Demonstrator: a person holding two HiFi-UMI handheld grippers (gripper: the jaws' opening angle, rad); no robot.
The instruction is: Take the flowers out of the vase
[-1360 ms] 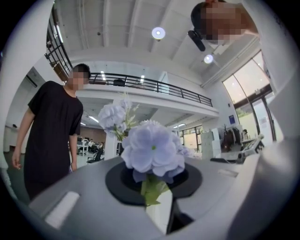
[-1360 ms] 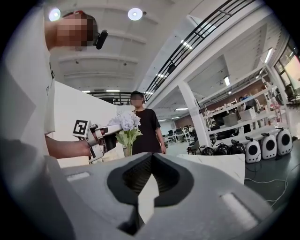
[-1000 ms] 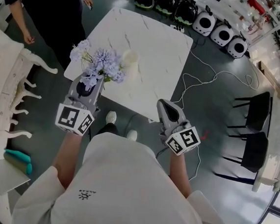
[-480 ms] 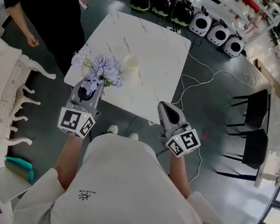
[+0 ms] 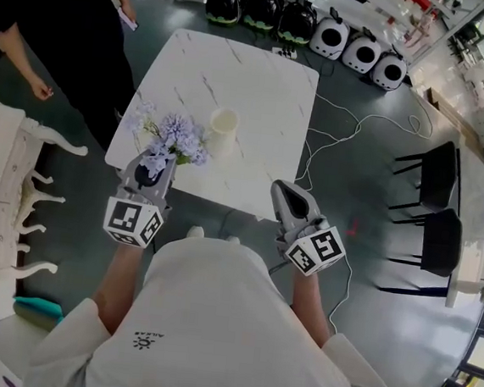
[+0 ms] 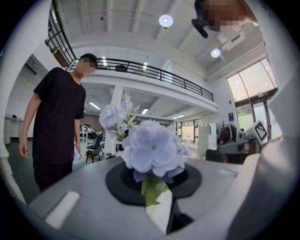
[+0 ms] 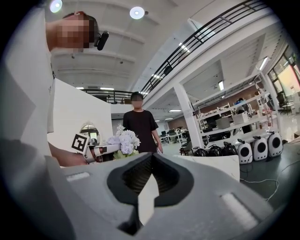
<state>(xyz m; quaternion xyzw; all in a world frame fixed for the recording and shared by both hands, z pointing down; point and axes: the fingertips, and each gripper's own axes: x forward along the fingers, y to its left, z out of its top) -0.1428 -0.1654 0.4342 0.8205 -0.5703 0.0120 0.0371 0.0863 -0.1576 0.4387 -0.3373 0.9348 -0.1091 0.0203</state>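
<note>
Left gripper (image 5: 155, 161): jaws clamped on the green stems of the lilac flowers (image 5: 178, 133). The stems lie along the jaws and the blooms point far. The flowers are clear of the vase (image 5: 223, 124), which stands just right and far of them.
Right gripper (image 5: 283, 191): jaws together, empty, well right of the bunch.
Surface: white marble table (image 5: 259, 105).
Room: dark floor, person in black (image 5: 55, 9) far left, black chairs (image 5: 435, 177) right.
</note>
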